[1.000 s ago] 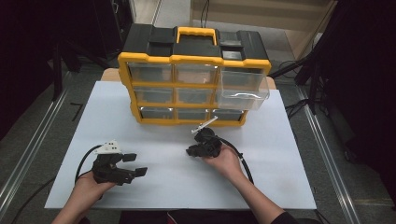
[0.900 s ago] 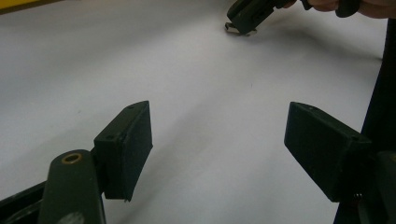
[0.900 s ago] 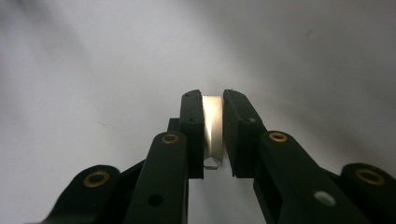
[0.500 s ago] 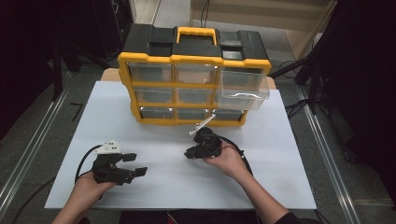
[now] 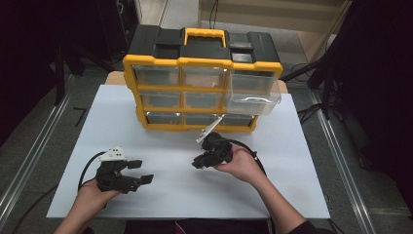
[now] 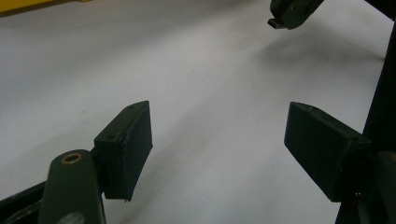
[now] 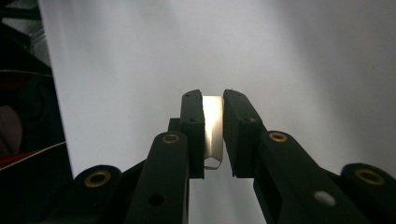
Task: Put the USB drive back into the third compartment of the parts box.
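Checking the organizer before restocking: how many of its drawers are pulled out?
1: the top-right drawer of the organizer juts forward. The other eight sit flush in their slots.

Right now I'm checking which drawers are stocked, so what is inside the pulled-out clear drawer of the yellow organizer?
The pulled-out drawer of the yellow organizer shows no contents through its clear walls, just glare. Its back part is covered by the frame, so anything there is hidden.
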Demonstrator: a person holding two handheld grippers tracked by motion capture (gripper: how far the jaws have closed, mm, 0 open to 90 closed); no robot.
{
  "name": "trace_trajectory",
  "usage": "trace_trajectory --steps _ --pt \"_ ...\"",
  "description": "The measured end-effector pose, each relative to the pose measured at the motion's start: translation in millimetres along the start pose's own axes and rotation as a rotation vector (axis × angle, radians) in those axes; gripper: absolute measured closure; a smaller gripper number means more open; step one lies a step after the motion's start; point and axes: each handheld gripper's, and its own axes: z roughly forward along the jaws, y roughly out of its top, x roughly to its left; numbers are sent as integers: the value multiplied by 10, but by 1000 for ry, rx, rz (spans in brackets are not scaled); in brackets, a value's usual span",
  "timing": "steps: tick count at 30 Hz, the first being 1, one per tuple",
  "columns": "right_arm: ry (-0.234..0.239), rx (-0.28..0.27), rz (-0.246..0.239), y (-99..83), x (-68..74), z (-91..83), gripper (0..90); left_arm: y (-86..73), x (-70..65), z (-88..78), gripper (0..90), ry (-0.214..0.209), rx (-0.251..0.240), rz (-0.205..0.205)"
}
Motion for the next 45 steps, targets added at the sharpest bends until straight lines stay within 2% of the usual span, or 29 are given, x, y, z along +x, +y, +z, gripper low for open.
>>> trace_trajectory --steps 3,7,12,17,19,23,29,33,34,45 --pt "25 4 -10 35 29 -43 766 -2 -4 5 249 -3 5 4" --pt "18 32 -49 96 51 -98 766 -5 0 3 249 -3 2 1" --pt "36 39 -106 193 95 -202 766 -4 -1 2 249 -6 2 3" --pt "33 57 -139 292 165 -324 766 -4 0 4 249 -4 3 2" --pt "29 59 -145 325 182 -370 766 -5 1 2 249 -5 2 2" --pt "33 68 -127 383 175 -452 766 -5 0 2 249 -5 4 4" --pt "41 65 -147 449 224 -570 766 -6 0 5 249 -5 2 0" --pt "76 42 -161 492 229 -666 766 -6 -1 4 249 -6 2 0" --pt "80 41 -151 503 235 -699 766 -6 -1 5 249 -7 2 0" --pt "67 19 -161 629 267 -963 766 -8 3 2 249 -2 5 0"
